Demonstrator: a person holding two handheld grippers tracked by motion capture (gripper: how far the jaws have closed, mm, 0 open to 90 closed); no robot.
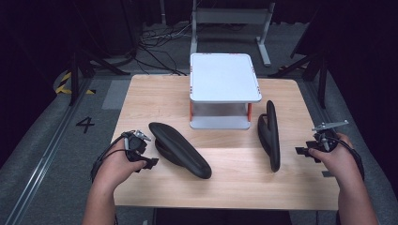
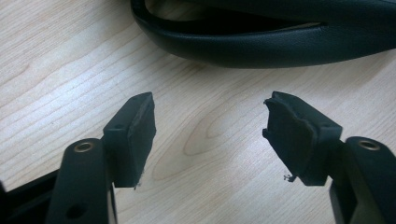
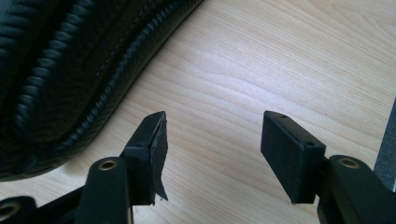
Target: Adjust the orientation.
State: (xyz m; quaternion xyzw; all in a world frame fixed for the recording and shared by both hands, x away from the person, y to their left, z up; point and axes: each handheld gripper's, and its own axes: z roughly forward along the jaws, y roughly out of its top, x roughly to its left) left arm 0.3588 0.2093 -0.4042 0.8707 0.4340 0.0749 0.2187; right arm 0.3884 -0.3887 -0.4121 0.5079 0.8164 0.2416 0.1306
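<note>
I have both grippers low over the wooden table (image 1: pixel 141 93), each facing a black shoe. My left gripper (image 1: pixel 149 162) sits at about 8 o'clock on the table with its jaws spread wide and nothing between them; in the left gripper view, the left gripper (image 2: pixel 208 140) looks at bare wood, with the left shoe (image 2: pixel 280 42) just ahead of the pads. My right gripper (image 1: pixel 302 151) is at about 4 o'clock, likewise released and empty; in the right gripper view, the right gripper (image 3: pixel 210 149) has the stitched edge of the right shoe (image 3: pixel 70 70) up and to the left of its jaws.

In the high view, the left shoe (image 1: pixel 180 149) lies diagonally at about 7 o'clock, heel toward the middle of the table's near half. The right shoe (image 1: pixel 271 135) stands on its edge at about 4 o'clock, pointing toward the back.

As I judge it, the step is the approach to a grasp. I would bring each pair of jaws across the shoe's rim (the thin collar, not the broad sole), close squarely, and lift without dragging.

The white two-tier rack (image 1: pixel 224 77) stands at 12 o'clock. Its top shelf is bare, and what I can see of the lower shelf is bare too.
</note>
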